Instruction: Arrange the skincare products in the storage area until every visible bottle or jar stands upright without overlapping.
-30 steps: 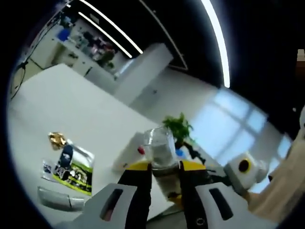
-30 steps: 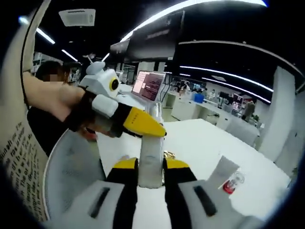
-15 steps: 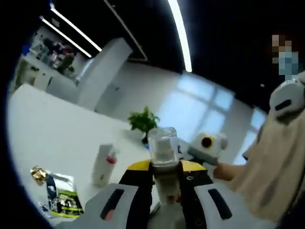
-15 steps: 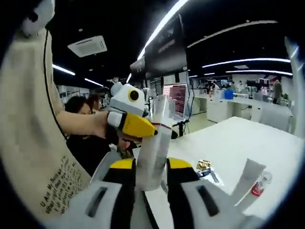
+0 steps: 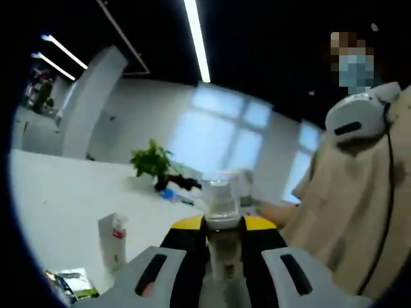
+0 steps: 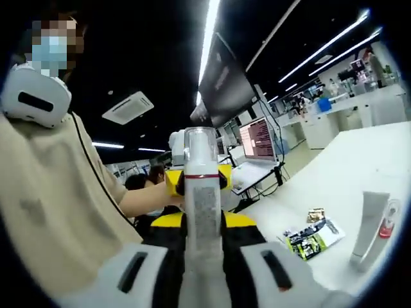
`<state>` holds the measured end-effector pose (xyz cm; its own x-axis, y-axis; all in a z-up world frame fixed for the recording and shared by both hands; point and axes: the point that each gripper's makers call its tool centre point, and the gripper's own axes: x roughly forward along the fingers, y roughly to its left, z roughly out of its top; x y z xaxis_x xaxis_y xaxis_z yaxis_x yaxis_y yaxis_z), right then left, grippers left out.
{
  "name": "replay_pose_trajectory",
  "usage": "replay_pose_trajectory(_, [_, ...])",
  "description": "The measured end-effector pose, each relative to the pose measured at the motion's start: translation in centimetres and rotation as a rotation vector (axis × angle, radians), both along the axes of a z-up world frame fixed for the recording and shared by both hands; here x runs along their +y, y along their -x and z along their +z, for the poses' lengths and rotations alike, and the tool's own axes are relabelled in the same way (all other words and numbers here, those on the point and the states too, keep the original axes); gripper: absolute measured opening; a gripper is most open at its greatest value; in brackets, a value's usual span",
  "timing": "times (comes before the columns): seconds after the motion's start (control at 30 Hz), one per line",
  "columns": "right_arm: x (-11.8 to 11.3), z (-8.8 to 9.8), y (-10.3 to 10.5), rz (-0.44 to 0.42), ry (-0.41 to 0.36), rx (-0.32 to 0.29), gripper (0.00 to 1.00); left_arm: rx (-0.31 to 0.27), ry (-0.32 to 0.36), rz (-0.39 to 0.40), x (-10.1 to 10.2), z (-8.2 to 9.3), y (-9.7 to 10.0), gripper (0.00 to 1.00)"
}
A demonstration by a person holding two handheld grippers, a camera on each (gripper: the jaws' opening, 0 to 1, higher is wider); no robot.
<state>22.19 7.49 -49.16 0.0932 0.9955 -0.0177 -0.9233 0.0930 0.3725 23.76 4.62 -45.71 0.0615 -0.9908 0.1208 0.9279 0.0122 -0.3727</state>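
clear-capped spray bottle (image 6: 201, 192) sits mid-frame, pinched by both our right gripper (image 6: 202, 224) and left gripper (image 5: 220, 224) (held aloft). white tube (image 6: 370, 228) stands lower right on the table (image 6: 334, 167); placing remains.

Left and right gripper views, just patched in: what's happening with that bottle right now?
A person holds one clear-capped bottle in the air with both claws. The right claw grips its body, and the left claw clamps it just below the cap. On the white table stand a white tube and a red-capped bottle, with a packet lying flat nearby.
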Motion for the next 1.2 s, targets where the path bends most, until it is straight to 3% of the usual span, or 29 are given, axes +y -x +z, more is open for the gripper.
replay_pose_trajectory(0.07, [-0.2,0.4,-0.7,-0.053,0.002,-0.084,0.20,0.002,0.021,0.012,0.4,0.1,-0.5,0.17])
replay_pose_trajectory(0.13, [-0.2,0.8,-0.9,-0.078,-0.001,-0.076,0.19,0.017,0.038,0.022,0.6,0.4,-0.9,0.17])
replay_pose_trajectory(0.33, [-0.7,0.7,-3.0,-0.220,0.085,-0.151,0.19,0.048,0.034,0.124,0.7,0.1,-3.0,0.17])
replay_pose_trajectory(0.5, [-1.6,0.6,-6.0,-0.409,0.189,-0.203,0.19,0.126,0.029,0.346,0.5,-0.2,-6.2,0.20])
replay_pose_trajectory(0.63, [-2.0,0.6,-8.0,-0.552,0.272,-0.280,0.19,0.227,0.044,0.538,0.4,-0.5,-8.4,0.20])
replay_pose_trajectory(0.7, [-2.0,0.2,-8.5,-0.599,0.330,-0.326,0.19,0.233,0.030,0.596,0.5,-0.8,-8.9,0.20])
replay_pose_trajectory(0.77, [-1.9,-0.4,-8.6,-0.642,0.394,-0.368,0.20,0.264,-0.013,0.680,0.6,-1.5,-9.2,0.19])
replay_pose_trajectory(0.87, [-2.2,-1.6,-8.7,-0.664,0.535,-0.501,0.20,0.325,-0.124,0.790,0.9,-3.3,-9.0,0.18])
replay_pose_trajectory(0.9, [-2.3,-2.3,-8.6,-0.664,0.574,-0.513,0.20,0.329,-0.148,0.819,0.8,-3.8,-8.7,0.18])
replay_pose_trajectory(1.0, [-2.5,-2.6,-8.4,-0.674,0.553,-0.498,0.20,0.299,-0.141,0.826,0.2,-3.7,-8.0,0.18])
replay_pose_trajectory(1.2, [-2.9,-1.9,-7.9,-0.663,0.534,-0.529,0.20,0.271,-0.140,0.784,0.1,-3.0,-7.5,0.17])
